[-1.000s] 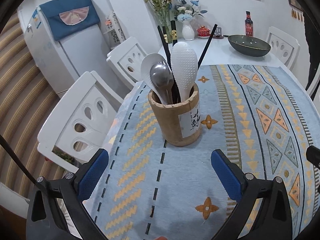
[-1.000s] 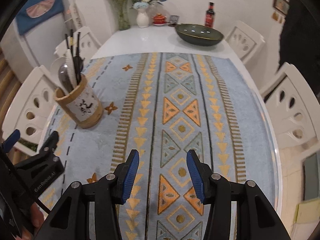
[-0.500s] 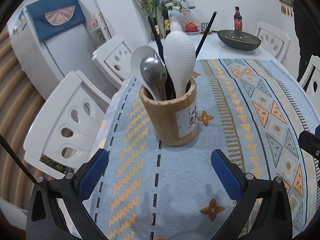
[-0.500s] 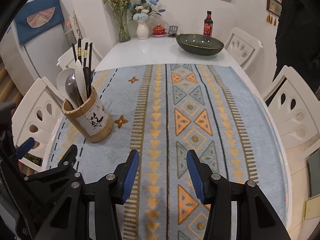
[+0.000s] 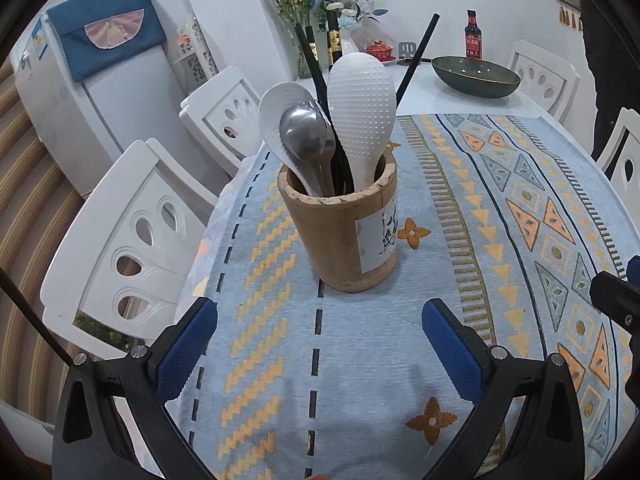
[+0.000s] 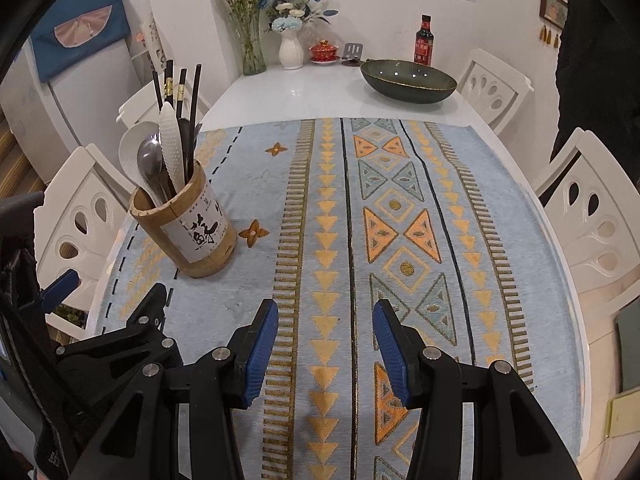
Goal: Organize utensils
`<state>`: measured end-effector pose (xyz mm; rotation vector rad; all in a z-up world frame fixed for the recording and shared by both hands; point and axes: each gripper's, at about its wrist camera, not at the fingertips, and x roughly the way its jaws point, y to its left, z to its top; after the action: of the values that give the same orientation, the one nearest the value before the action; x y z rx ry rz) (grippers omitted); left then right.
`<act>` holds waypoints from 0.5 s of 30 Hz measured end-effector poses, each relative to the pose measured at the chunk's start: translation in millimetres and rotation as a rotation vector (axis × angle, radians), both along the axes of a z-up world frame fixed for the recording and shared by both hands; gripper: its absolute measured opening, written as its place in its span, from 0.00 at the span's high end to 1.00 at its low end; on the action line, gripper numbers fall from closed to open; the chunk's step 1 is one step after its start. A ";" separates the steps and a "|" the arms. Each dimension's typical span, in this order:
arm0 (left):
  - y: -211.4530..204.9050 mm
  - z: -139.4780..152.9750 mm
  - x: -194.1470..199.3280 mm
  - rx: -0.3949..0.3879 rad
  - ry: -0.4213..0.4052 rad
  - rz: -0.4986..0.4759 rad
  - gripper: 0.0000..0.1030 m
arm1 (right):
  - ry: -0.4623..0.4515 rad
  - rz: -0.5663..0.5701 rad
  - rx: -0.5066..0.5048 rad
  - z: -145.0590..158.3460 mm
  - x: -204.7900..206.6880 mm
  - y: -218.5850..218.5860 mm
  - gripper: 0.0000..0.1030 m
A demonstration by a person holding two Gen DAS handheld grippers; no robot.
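Left wrist view: the bamboo holder (image 5: 340, 232) stands on the tablecloth (image 5: 500, 208), just past the left gripper (image 5: 320, 344). Both grippers' fingers are apart and empty. The spoons (image 5: 304, 136) look hard and light; grab the tops.

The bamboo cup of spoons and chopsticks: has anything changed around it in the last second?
The left gripper has come closer to the bamboo holder, which now looms larger between its open jaws. The right gripper has drifted too, open and empty. Nothing was grasped; the utensils stand in the holder as before.
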<state>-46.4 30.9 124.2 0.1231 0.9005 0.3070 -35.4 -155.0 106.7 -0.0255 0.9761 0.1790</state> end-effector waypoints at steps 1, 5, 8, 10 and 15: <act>-0.1 0.1 -0.1 0.000 0.000 -0.001 0.00 | 0.002 0.000 -0.003 -0.3 0.0 0.0 0.52; -0.3 -0.3 -0.5 0.001 0.002 0.000 0.00 | 0.006 -0.017 -0.006 -1.7 0.3 -2.3 0.40; -0.5 -2.0 -0.9 0.005 0.005 0.001 0.00 | 0.008 -0.028 0.006 -2.0 1.7 -5.5 0.38; -0.5 -3.4 -1.0 0.008 0.009 0.001 0.00 | 0.013 -0.028 0.003 -2.8 3.1 -5.3 0.38; -0.6 -5.5 -0.9 0.016 0.012 0.001 0.00 | -0.010 -0.021 -0.048 -1.1 7.5 -6.3 0.38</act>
<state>-47.3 30.3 118.8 0.1392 0.9102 0.3152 -27.9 -161.3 105.6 -0.0601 0.9698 0.1365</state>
